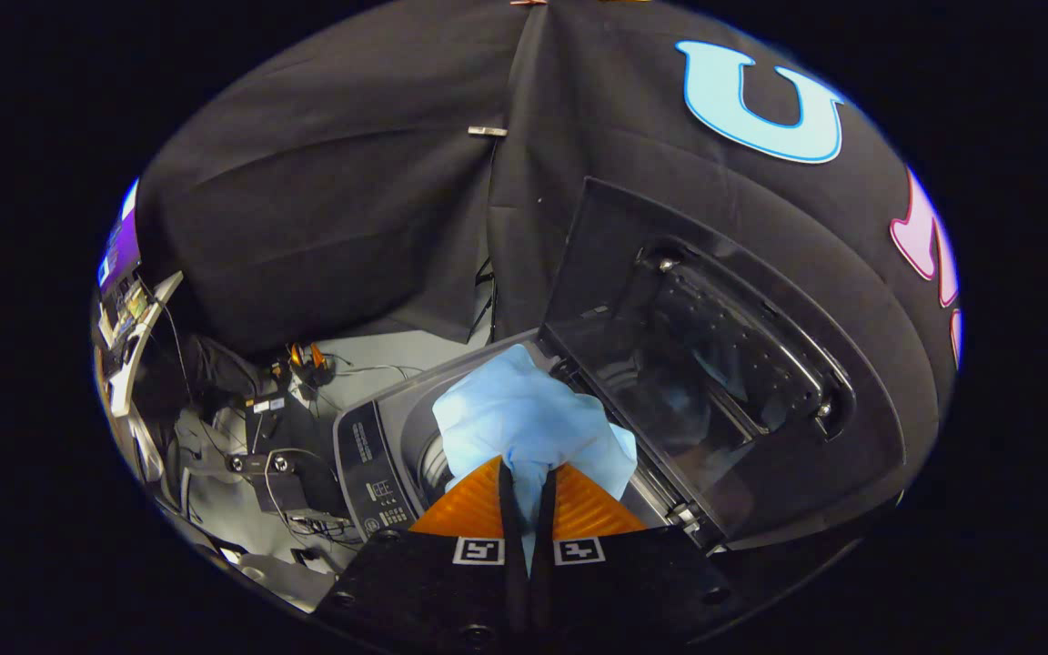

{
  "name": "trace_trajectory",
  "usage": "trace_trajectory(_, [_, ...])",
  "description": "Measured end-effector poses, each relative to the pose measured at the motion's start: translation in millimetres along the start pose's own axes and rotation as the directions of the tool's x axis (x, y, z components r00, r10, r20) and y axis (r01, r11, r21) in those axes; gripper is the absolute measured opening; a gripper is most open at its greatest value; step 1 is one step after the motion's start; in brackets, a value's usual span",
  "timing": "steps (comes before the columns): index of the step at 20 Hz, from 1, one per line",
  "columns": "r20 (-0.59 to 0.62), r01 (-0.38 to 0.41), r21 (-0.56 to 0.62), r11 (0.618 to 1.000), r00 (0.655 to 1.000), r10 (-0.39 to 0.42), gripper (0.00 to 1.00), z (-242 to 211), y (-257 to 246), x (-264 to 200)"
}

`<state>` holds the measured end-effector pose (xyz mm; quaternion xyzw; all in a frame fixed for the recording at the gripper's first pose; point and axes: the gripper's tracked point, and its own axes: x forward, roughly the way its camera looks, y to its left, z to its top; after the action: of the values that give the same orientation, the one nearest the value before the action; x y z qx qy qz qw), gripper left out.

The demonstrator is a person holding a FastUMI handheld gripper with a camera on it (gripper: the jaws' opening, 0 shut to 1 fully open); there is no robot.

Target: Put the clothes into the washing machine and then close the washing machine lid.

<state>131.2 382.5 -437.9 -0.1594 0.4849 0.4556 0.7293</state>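
The gripper (527, 491) was clamped on a light blue cloth (524, 428), holding it bunched just above the washing machine (378, 455) opening, its lid (715, 364) raised at right. Loading was underway; next the cloth needed lowering into the drum and releasing.

The gripper view is riding on the claw (527, 480), looking forward and down from close above the washing machine (378, 459), its raised lid (715, 364) standing to the right.

Dim booth, sharp centre, fisheye-warped edges.
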Motion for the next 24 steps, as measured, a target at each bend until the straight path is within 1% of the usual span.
trace_trajectory(3, [-0.039,0.007,0.001,1.000,0.999,-0.007,0.05,-10,-2,3])
trace_trajectory(6, [-0.084,0.006,0.030,1.000,0.996,-0.004,0.05,-18,-2,6])
trace_trajectory(8, [-0.092,-0.001,0.050,0.999,0.996,0.005,0.15,-19,-4,5])
trace_trajectory(11, [-0.036,-0.035,0.075,0.997,0.999,0.038,0.66,-6,-1,4])
trace_trajectory(12, [-0.023,-0.027,0.070,0.997,0.999,0.028,0.83,-6,-2,12])
trace_trajectory(13, [-0.010,-0.024,0.070,0.997,1.000,0.025,0.99,-2,-4,2])
trace_trajectory(14, [-0.001,-0.025,0.068,0.997,1.000,0.025,0.98,0,-4,-1])
trace_trajectory(17, [0.037,-0.017,0.060,0.998,0.999,0.015,0.99,9,-5,-4])
trace_trajectory(19, [0.091,-0.017,0.066,0.998,0.996,0.011,0.99,22,-6,-10])
trace_trajectory(22, [0.207,-0.008,0.086,0.996,0.978,-0.010,1.00,50,-13,-26])
trace_trajectory(24, [0.277,0.022,0.110,0.994,0.959,-0.052,1.00,66,-24,-36])
